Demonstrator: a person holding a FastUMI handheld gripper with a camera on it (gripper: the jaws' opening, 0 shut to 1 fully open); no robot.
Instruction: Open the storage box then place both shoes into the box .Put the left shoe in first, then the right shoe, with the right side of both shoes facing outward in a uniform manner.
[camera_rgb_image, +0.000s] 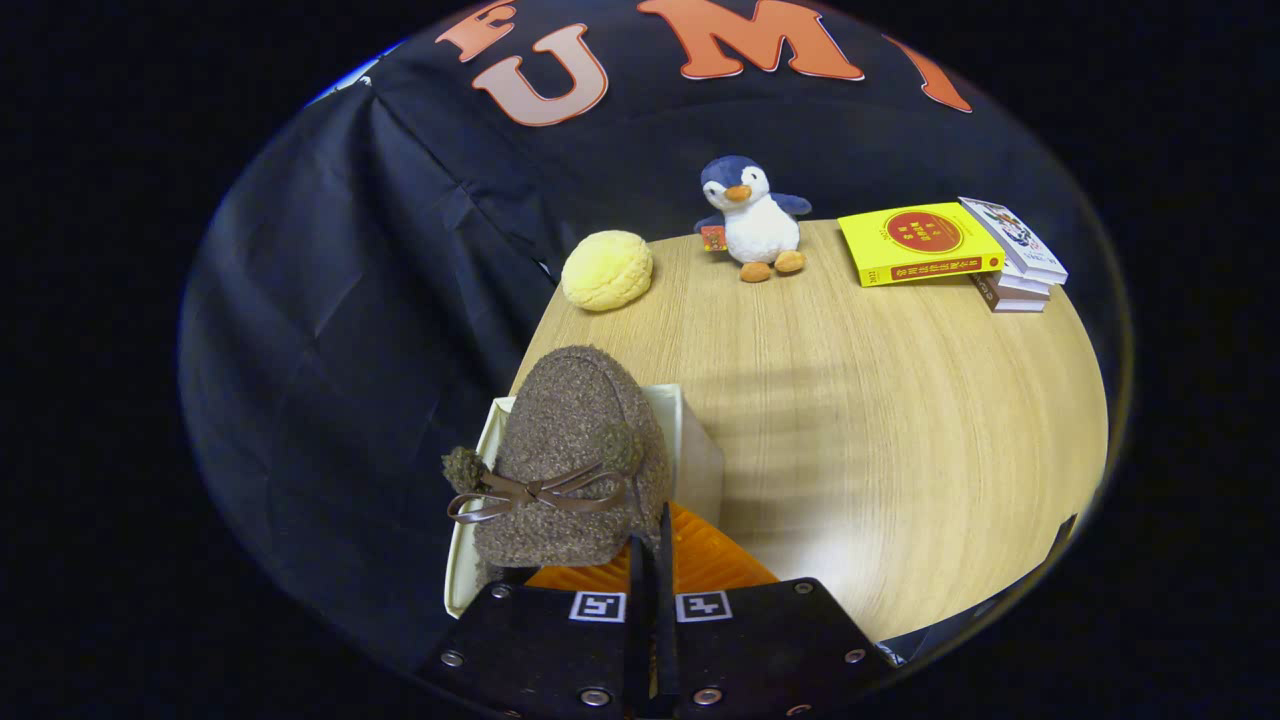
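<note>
A brown fuzzy shoe (575, 450) with a thin leather bow and pompoms hangs just ahead of my fingers, toe pointing away. My gripper (651, 548) is shut on the rim of the shoe's opening, on its right side. The shoe hovers over the white storage box (697, 450) at the table's near left corner and hides most of the box's opening. A ribbed orange part of the box (715, 560) shows right beside my fingers, below the shoe.
On the wooden table (880, 420), a yellow bun-shaped plush (606, 269) lies at the far left and a penguin plush (752, 220) stands at the far middle. A stack of books (945, 245) lies at the far right.
</note>
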